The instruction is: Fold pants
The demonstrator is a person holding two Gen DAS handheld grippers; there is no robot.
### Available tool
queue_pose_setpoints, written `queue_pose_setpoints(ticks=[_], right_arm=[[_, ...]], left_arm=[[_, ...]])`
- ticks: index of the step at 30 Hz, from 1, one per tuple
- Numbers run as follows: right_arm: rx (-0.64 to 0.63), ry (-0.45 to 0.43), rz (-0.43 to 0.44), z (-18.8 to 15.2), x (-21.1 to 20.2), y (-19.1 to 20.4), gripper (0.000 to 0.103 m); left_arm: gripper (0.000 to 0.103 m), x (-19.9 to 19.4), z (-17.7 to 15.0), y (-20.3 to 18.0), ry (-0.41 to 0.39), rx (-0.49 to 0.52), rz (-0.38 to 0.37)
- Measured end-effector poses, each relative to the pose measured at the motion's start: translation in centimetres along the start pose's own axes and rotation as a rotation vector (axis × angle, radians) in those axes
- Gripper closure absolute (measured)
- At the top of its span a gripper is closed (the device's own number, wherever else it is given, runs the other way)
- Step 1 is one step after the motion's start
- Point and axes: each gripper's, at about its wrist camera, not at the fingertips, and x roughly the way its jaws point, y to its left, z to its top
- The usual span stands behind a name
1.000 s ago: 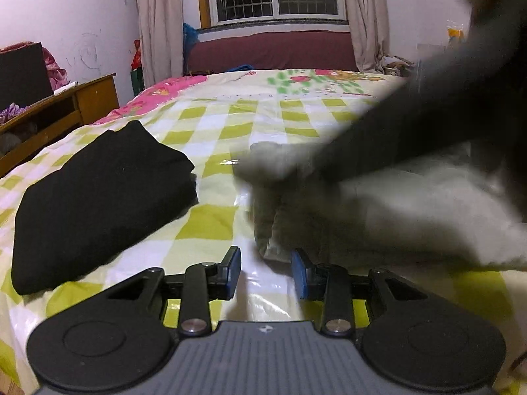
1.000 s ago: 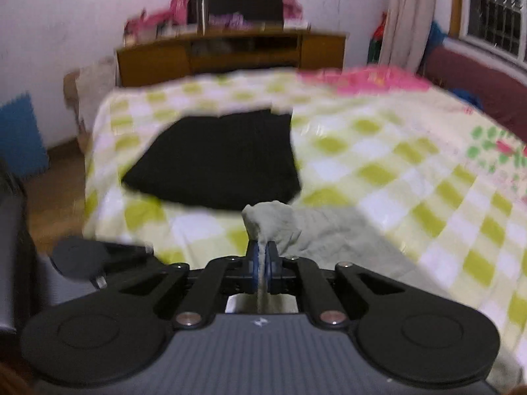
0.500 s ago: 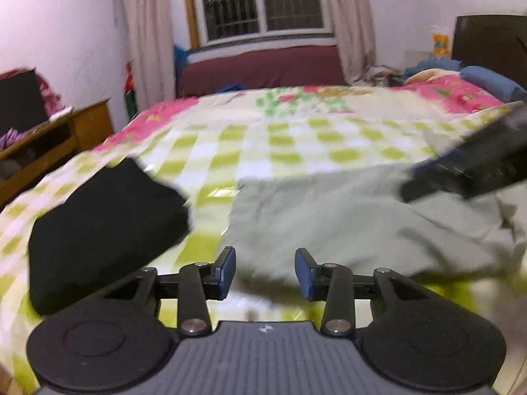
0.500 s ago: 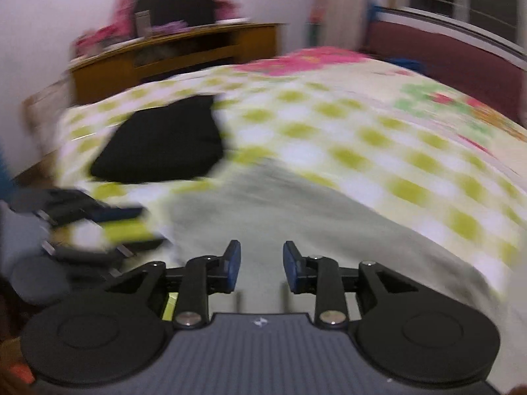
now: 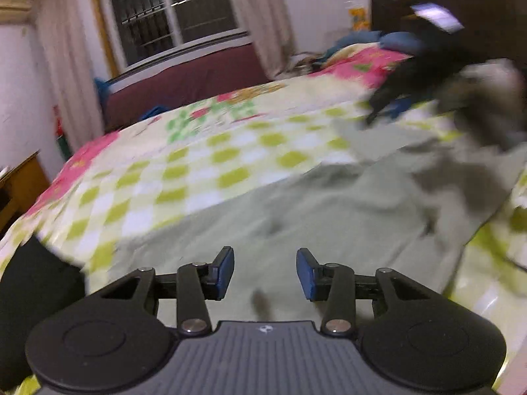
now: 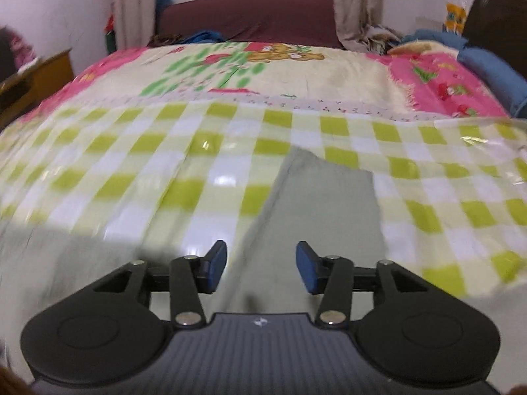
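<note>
Both your grippers gape empty over the pants (image 5: 329, 210).
Left gripper (image 5: 265, 273), right gripper (image 6: 261, 266); the blurred dark shape (image 5: 418, 75) is perhaps your right gripper.

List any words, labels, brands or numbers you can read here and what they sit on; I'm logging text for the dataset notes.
No readable text in either view.
Left gripper: a small pale logo mark on its grey body, no letters.
Right gripper: the same small mark, no letters.
Yellow item by the far wall: a print, too blurred to read.
Bedspread: cartoon bear and strawberry pictures, no legible words.
Grey pants: no label visible.
</note>
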Motion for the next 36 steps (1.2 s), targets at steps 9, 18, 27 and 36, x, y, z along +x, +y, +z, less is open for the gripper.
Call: queue_pose_setpoints(ticks=[9, 18, 27, 36], right_arm=[[0.023, 0.067, -0.178, 1.9, 11.1, -1.7, 0.074], [0.275, -0.094, -0.025, 3.5, -0.8, -11.5, 0.101], [0.613, -0.27, -0.096, -8.2, -17.1, -26.3, 0.101], [0.899, -0.152, -0.061, -19.5, -14.9, -32.7, 0.096]], left_arm=[[0.046, 6.1, 1.8, -5.9, 0.074, 0.0, -0.226], [0.046, 5.6, 3.0, -10.8, 0.064, 0.1, -0.241], [0.046, 5.1, 4.7, -16.7, 0.057, 0.201, -0.266], [0.042, 5.8, 4.3, -21.0, 0.121, 0.374, -0.246]])
